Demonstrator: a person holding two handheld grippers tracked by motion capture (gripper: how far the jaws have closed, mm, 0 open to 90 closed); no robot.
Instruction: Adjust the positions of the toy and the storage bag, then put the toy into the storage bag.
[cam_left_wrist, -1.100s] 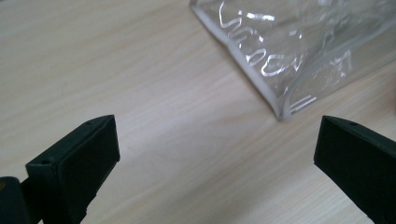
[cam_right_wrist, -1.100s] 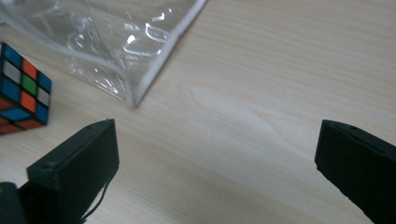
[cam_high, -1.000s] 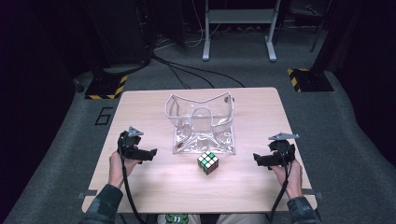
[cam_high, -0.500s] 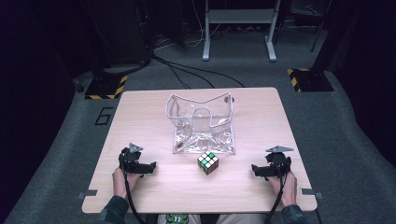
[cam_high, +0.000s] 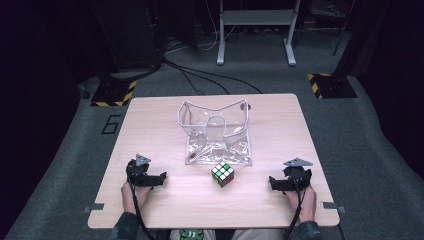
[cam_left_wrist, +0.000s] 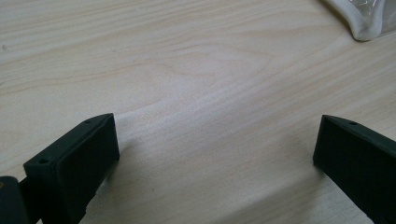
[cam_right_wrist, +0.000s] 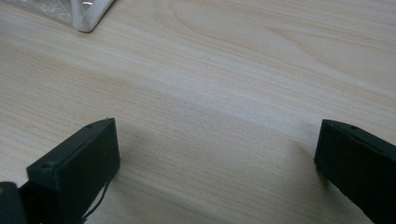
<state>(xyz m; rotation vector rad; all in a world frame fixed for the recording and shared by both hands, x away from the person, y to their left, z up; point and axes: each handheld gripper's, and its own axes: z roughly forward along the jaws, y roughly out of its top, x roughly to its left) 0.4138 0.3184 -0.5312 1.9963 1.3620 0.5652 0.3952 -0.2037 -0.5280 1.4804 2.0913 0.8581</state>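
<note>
- At the lower left of the high view, the left gripper (cam_high: 161, 178) rests low on the wooden table (cam_high: 150, 125), held by a hand; its jaws stand wide apart with nothing but bare wood between them, as the left gripper view confirms.
- In the middle of the frame, a clear plastic bag (cam_high: 216, 131) stands open, its mouth propped up towards the far edge.
- Just in front of the bag's near edge, close but apart from it, a puzzle cube (cam_high: 222, 174) sits on the table, untouched.
- At the lower right, the right gripper (cam_high: 272, 183) also sits low, jaws spread and empty.
- Judging by this layout, the work has hardly begun: the cube remains outside the bag, and grasping it, then placing it inside, is all still to do.
</note>
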